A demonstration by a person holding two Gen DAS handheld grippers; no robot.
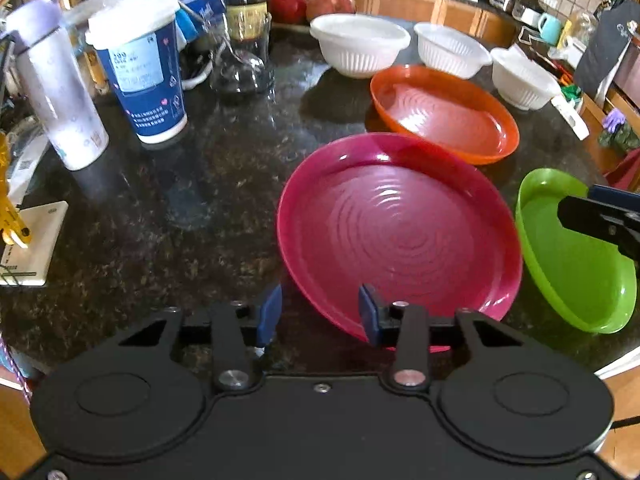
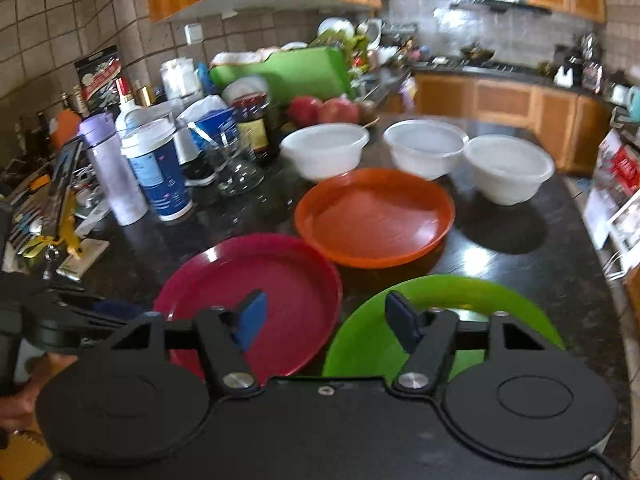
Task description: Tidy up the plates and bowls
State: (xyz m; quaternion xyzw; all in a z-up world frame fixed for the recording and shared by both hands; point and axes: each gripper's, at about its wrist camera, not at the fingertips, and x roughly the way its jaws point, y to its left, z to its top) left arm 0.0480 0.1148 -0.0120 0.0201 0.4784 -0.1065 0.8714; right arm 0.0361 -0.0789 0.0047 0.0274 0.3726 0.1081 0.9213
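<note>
Three plates lie on the dark stone counter: a magenta plate (image 1: 400, 232) (image 2: 280, 280), an orange plate (image 1: 444, 114) (image 2: 376, 216) behind it, and a green plate (image 1: 576, 256) (image 2: 460, 296) to its right. Three white bowls (image 1: 360, 44) (image 1: 452, 54) (image 1: 524, 80) stand in a row at the back. My left gripper (image 1: 320, 312) is open at the magenta plate's near left rim, which runs between its fingers without being pressed. My right gripper (image 2: 326, 316) is open above the gap between the magenta and green plates.
A blue paper cup (image 1: 140, 76), a lilac tumbler (image 1: 60, 92), a dark jar (image 1: 246, 12) and a glass crowd the back left. Red apples (image 1: 308, 2) sit behind the bowls. A white box (image 1: 32, 240) lies at the left edge. A hand (image 2: 24, 392) shows low left.
</note>
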